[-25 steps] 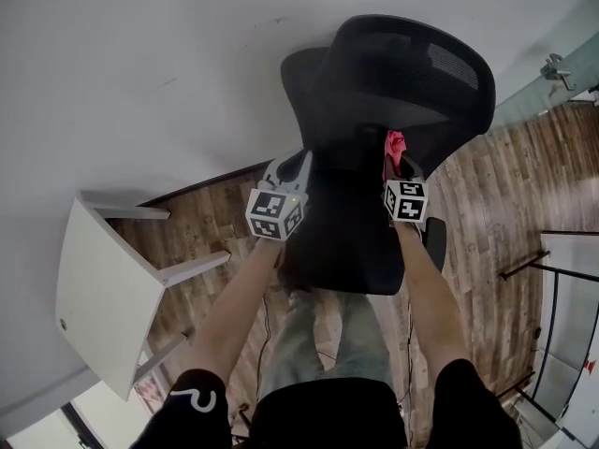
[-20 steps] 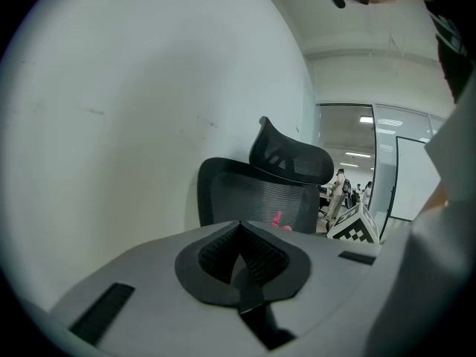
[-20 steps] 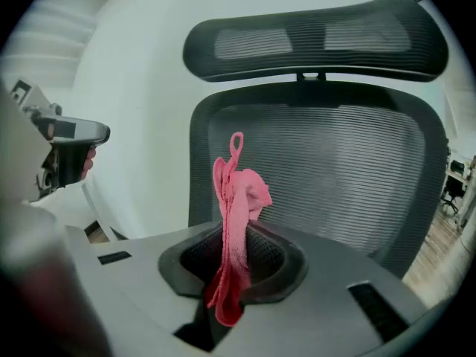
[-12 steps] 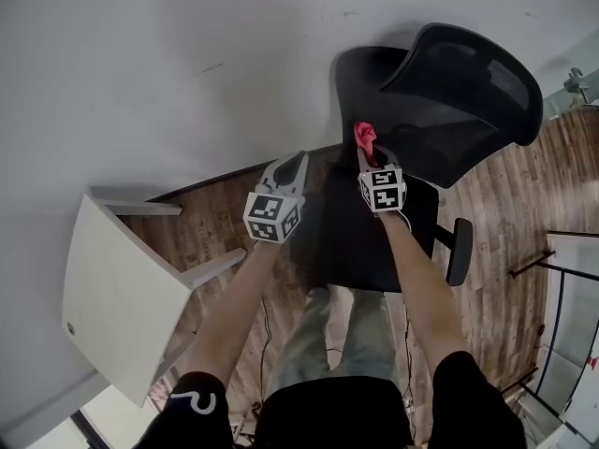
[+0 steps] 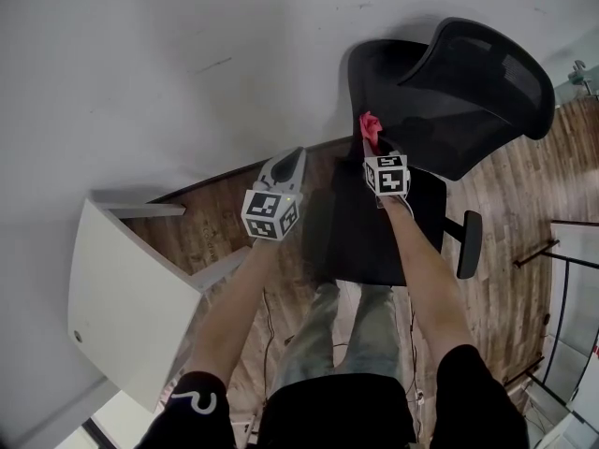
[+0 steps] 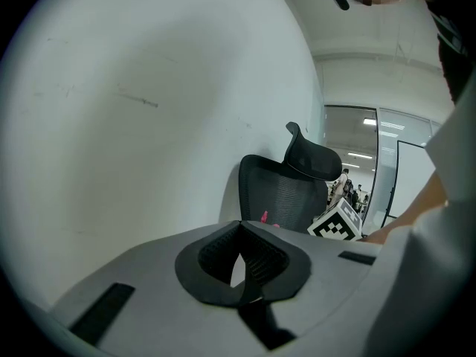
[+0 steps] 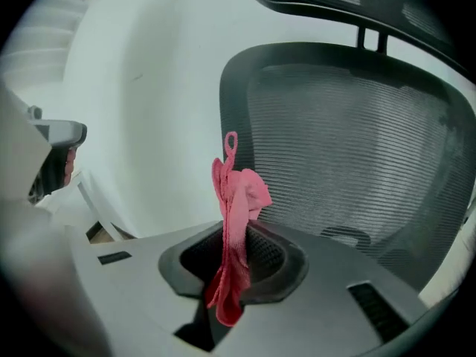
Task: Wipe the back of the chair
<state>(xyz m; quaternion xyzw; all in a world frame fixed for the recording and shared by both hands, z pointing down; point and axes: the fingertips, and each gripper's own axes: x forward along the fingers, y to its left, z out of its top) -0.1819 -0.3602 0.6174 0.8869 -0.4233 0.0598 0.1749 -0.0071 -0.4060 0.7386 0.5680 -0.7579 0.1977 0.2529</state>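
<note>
While the right gripper (image 5: 374,146) clamps a pink cloth (image 7: 236,199) between its jaws, the cloth sits close in front of the mesh back (image 7: 349,155) of the black chair (image 5: 473,87). Left gripper (image 5: 292,160), jaws together and empty, hangs beside the seat (image 5: 356,241).

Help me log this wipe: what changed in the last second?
The chair swung round: its back, square to the person before, now angles off to the right, baring the seat. The right gripper carried the cloth up and left in the head view. Unchanged: the cloth stays clamped there; the left gripper stays shut, empty, in place.
</note>
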